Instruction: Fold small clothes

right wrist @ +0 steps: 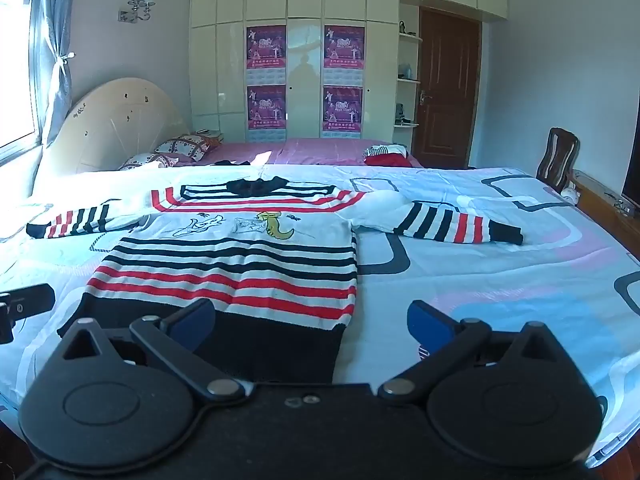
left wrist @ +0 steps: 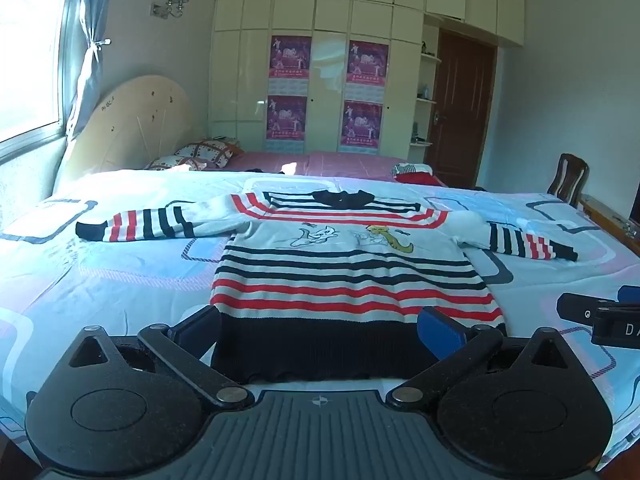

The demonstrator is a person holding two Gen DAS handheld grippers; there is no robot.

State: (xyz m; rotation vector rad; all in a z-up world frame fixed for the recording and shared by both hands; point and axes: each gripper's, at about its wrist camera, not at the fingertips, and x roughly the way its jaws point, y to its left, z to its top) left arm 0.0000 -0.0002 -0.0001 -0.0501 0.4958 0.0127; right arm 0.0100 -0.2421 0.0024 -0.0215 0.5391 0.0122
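A small striped sweater [left wrist: 344, 276], white with red and black bands and a black hem, lies flat and face up on the bed with both sleeves spread out; it also shows in the right wrist view [right wrist: 240, 268]. My left gripper [left wrist: 320, 326] is open and empty, its fingers wide apart above the black hem. My right gripper [right wrist: 314, 320] is open and empty, over the sweater's lower right corner. The right gripper's tip [left wrist: 600, 316] shows at the right edge of the left wrist view.
The bed sheet [left wrist: 120, 276] is pale blue with grey and pink shapes. A second bed [left wrist: 328, 160] with pillows and a folded pile of clothes [left wrist: 412, 172] lies behind. A wardrobe, a door and a wooden chair [left wrist: 568, 178] stand at the back.
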